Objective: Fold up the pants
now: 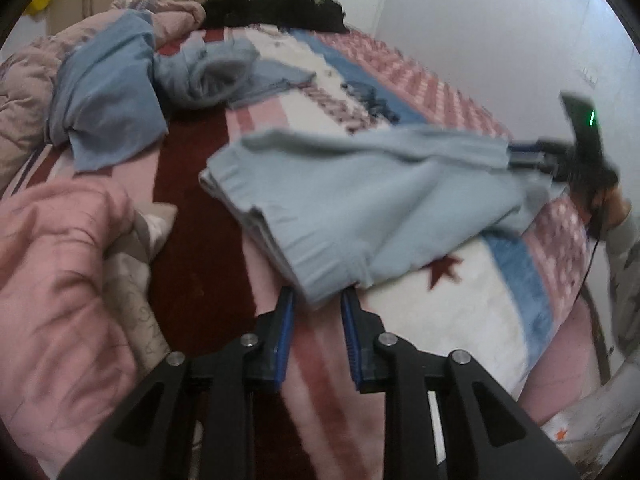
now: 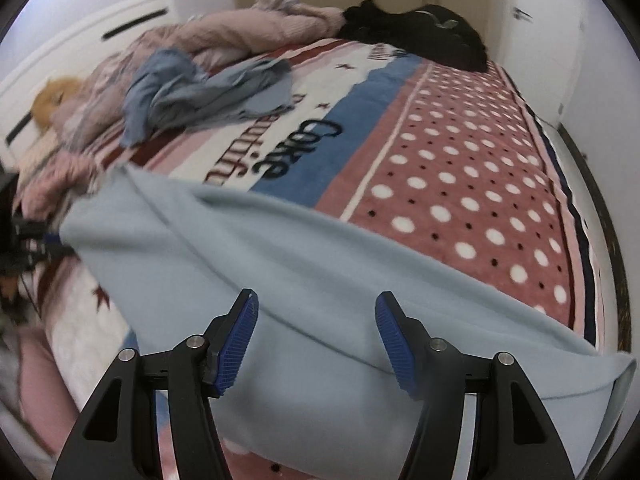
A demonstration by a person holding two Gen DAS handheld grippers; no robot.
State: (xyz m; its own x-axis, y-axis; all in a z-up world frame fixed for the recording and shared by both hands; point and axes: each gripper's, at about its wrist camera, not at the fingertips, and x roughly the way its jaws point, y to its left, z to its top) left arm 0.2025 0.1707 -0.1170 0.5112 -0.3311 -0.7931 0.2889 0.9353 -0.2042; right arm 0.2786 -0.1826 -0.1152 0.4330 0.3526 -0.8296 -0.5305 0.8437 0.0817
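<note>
Light blue pants (image 1: 360, 200) lie folded across the bed, ribbed waistband toward the left wrist camera. My left gripper (image 1: 316, 300) is shut on the near waistband corner, and the cloth fills the narrow gap between its blue pads. In the right wrist view the same pants (image 2: 280, 260) stretch leftward to the left gripper (image 2: 48, 240) at their far edge. My right gripper (image 2: 316, 308) is open, its fingers wide apart over the cloth and not pressing on it. From the left wrist camera, the right gripper (image 1: 528, 156) sits at the pants' far edge.
A patterned bedspread (image 2: 460, 180) covers the bed. Crumpled darker blue garments (image 1: 108, 92) lie at the back left and black clothes (image 1: 280, 8) at the far end. A pink duvet (image 1: 52, 280) is bunched at the left. A hand and sleeve (image 1: 616, 216) are at the right.
</note>
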